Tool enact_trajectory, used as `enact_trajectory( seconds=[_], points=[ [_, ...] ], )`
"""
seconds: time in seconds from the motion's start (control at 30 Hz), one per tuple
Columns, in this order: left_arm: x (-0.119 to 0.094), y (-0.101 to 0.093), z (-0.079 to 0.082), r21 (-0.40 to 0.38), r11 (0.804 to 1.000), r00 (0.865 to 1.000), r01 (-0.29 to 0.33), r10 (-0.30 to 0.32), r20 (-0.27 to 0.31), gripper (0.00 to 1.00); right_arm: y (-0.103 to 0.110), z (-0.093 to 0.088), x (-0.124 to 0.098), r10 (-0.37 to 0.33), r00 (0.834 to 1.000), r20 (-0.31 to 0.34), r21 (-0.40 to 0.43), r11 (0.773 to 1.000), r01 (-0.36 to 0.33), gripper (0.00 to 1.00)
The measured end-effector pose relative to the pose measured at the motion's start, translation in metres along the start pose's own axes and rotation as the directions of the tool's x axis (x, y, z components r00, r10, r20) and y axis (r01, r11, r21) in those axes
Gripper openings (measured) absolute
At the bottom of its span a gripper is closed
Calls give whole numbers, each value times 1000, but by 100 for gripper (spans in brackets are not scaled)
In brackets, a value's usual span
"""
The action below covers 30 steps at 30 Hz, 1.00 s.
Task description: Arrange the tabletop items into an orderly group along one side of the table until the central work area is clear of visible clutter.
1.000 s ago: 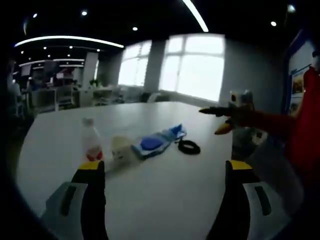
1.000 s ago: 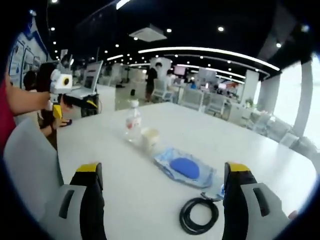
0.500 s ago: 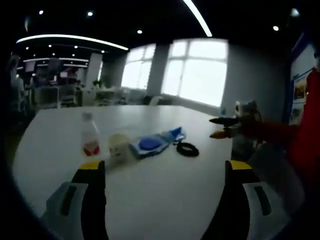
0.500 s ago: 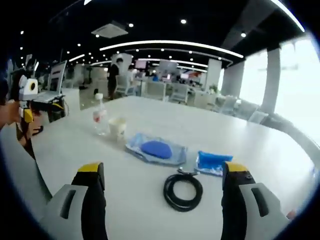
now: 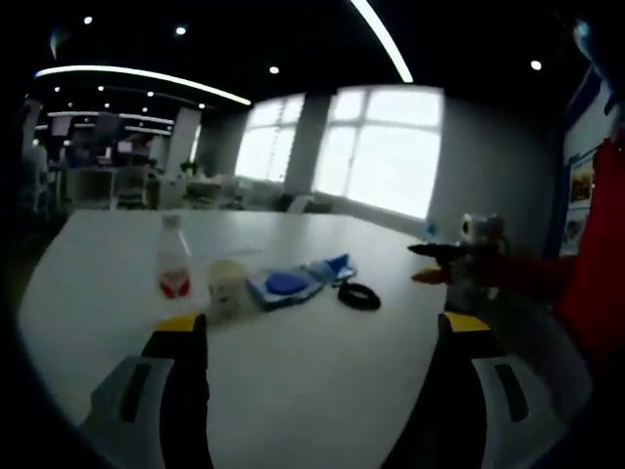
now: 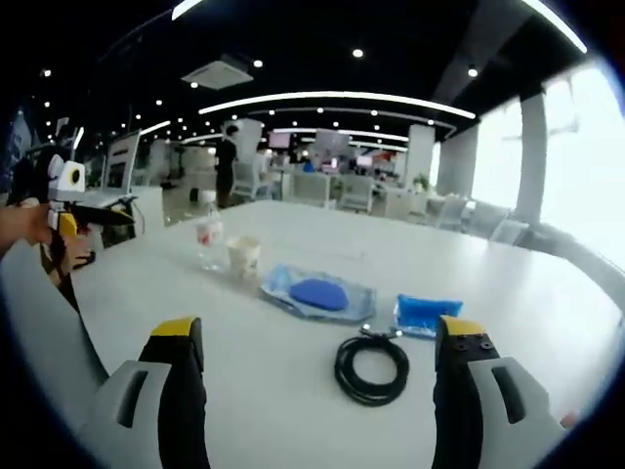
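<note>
Right gripper view: blue packet (image 6: 426, 315) (unhidden).

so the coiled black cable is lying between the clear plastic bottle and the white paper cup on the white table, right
Not quite. The coiled black cable lies on the white table at the other end of the row, near the blue packet. The clear plastic bottle and white paper cup stand side by side, as the right gripper view shows.

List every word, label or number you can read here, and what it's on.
None can be read.
Bottle: red label, print too blurred.
Paper cup: no legible marking.
Blue packet: print too small.
Wall posters: blurred.
</note>
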<state>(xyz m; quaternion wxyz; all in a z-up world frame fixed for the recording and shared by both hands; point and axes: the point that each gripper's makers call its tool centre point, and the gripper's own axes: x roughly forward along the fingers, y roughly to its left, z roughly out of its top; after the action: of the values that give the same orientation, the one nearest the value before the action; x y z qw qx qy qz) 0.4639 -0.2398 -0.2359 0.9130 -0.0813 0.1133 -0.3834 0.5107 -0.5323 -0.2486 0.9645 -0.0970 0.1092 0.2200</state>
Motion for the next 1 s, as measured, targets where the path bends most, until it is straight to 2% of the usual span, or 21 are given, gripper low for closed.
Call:
enact_trajectory(
  seconds=[0.1, 0.17, 0.27, 0.47, 0.57, 0.7, 0.8, 0.9, 1.0],
  points=[
    [9, -10, -2, -8, 999, 999, 33, -33, -6, 95, -2, 2, 1, -18, 1000, 17, -23, 1000, 18, 97],
    [17, -16, -4, 4, 999, 998, 51, -50, -28, 95, -7, -2, 1, -34, 999, -1, -33, 999, 33, 96],
    [20, -19, 0, 15, 998, 998, 59, -59, -23, 95, -14, -7, -1, -45, 999, -23, -28, 999, 45, 96],
    [9, -6, -3, 1, 1000, 1000, 4, -4, -18, 96, -30, -21, -7, -43, 998, -50, -14, 999, 42, 97],
    [6, -2, 0, 0, 1000, 1000, -22, 22, -21, 96, -31, -20, -7, -15, 999, -42, -21, 1000, 14, 98],
    [6, 0, 3, 10, 999, 999, -37, 37, -26, 98, -29, -19, -5, 77, 997, -26, -15, 997, -78, 99],
    [8, 3, -2, 17, 999, 997, -44, 45, -62, 98, -34, -21, -4, 103, 994, -35, -20, 994, -103, 99],
    [12, -4, -6, 36, 998, 993, -52, 56, -105, 99, -43, -23, -3, 105, 993, -44, -30, 994, -106, 99],
    [13, -10, -2, 48, 998, 993, -51, 56, -107, 99, -50, -26, 0, 101, 994, -53, -35, 994, -103, 99]
  ],
)
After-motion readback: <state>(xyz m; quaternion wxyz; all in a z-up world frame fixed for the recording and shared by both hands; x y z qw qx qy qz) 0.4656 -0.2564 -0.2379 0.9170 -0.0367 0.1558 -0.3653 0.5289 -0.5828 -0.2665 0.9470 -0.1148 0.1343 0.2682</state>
